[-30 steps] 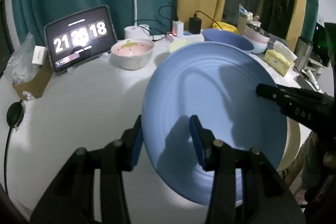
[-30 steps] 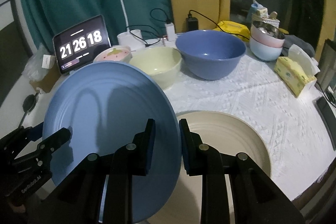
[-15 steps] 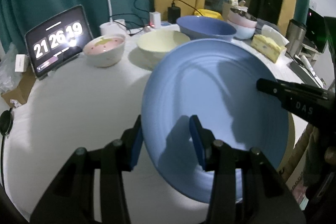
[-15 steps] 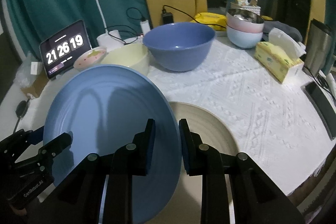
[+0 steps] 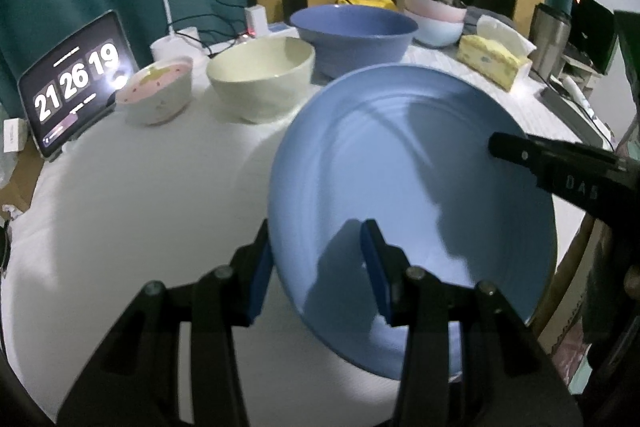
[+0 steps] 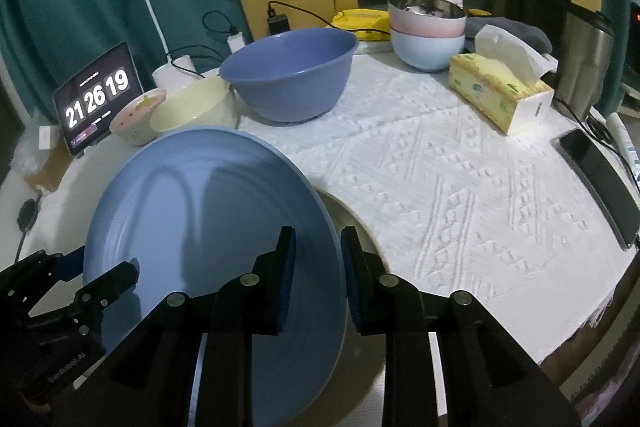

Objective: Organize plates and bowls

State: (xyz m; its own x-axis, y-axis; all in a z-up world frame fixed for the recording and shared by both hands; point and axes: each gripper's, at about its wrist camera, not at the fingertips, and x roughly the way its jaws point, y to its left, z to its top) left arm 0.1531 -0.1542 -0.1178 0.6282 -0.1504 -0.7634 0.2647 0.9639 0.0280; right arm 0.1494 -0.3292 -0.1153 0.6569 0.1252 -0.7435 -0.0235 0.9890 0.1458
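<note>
White textured tablecloth (image 6: pixel 460 167) is crowded: both left gripper (image 5: pixel 316 259) and right gripper (image 6: pixel 318 267) pinch opposite rims of the tilted blue plate (image 6: pixel 208 227), mid-frame above the cream plate (image 6: pixel 344 211); uneven lowering likely slips it or clips the cream bowl (image 6: pixel 192 107).

Left tool (image 5: pixel 318 263) grips blue plate (image 5: pixel 412 195) rim; right tool (image 5: pixel 560 171) clamps its opposite edge

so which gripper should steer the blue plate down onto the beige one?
Right, probably. The right gripper grips the blue plate on the rim nearest the beige plate, which shows beside its fingers. The left gripper holds the far rim, over bare cloth.
</note>
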